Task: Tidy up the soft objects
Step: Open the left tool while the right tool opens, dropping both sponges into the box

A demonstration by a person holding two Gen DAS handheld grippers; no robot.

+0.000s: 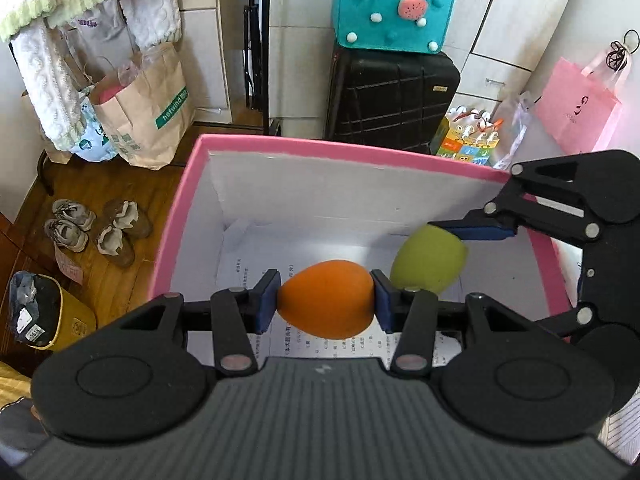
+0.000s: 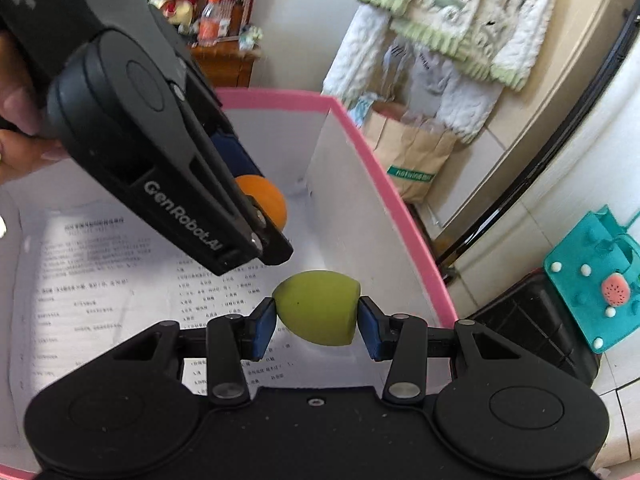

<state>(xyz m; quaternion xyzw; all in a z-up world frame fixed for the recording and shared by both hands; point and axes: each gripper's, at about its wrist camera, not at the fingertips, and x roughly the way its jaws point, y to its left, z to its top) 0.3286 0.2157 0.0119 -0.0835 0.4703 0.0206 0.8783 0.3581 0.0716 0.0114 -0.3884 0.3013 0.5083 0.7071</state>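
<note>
My left gripper (image 1: 326,300) is shut on an orange egg-shaped sponge (image 1: 326,304) and holds it over the inside of a pink-rimmed white box (image 1: 320,148). My right gripper (image 2: 318,318) is shut on a green egg-shaped sponge (image 2: 318,306) inside the same box (image 2: 400,200). In the left wrist view the green sponge (image 1: 428,258) and the right gripper (image 1: 472,230) sit just right of the orange one. In the right wrist view the left gripper's body (image 2: 160,152) hides most of the orange sponge (image 2: 264,200).
Printed paper sheets (image 2: 112,272) line the box floor. Around the box stand a black suitcase (image 1: 392,96) with a teal felt bag (image 1: 392,8), a brown paper bag (image 1: 148,108), a pink bag (image 1: 580,108), shoes (image 1: 100,228) and hanging clothes (image 2: 460,20).
</note>
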